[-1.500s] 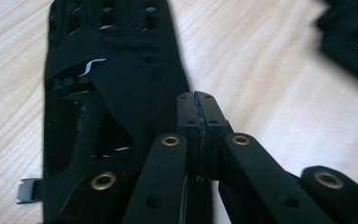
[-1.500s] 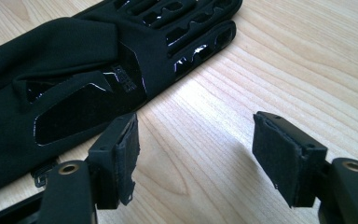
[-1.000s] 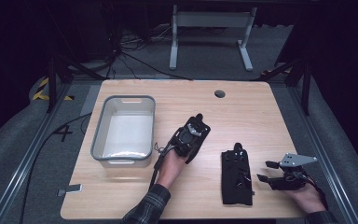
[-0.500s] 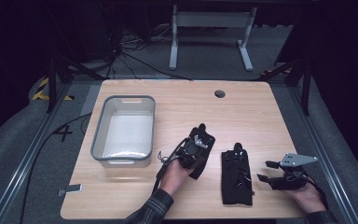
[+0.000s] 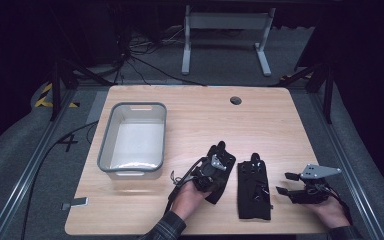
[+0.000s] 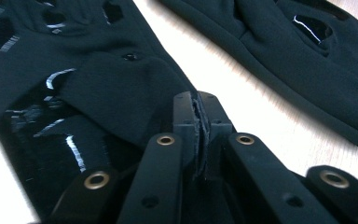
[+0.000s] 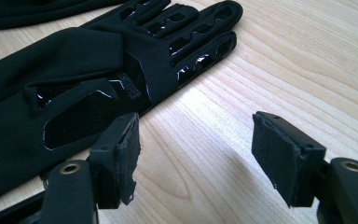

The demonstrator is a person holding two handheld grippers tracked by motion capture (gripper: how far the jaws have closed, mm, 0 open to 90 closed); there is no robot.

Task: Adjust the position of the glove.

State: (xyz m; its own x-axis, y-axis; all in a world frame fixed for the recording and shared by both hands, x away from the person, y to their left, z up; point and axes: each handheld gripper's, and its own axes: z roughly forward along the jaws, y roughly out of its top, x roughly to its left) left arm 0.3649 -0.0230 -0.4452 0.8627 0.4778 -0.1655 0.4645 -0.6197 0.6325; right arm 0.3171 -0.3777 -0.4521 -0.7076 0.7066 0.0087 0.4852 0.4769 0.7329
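Two black gloves on a light wooden table, both near its front edge, lying side by side and apart, bare wood between them. Left glove: under the left gripper, whose jaws stand pressed together on a fold of its fabric, seen close in the left gripper view; glossy patches on the cloth. Right glove: flat, fingers pointing away from the person, cut-out glossy print on the fingers. Right gripper: just right of that glove, jaws parted to a middling gap, nothing between them, pads low over bare wood. Grey plastic bin: left part of table, well apart from both gloves
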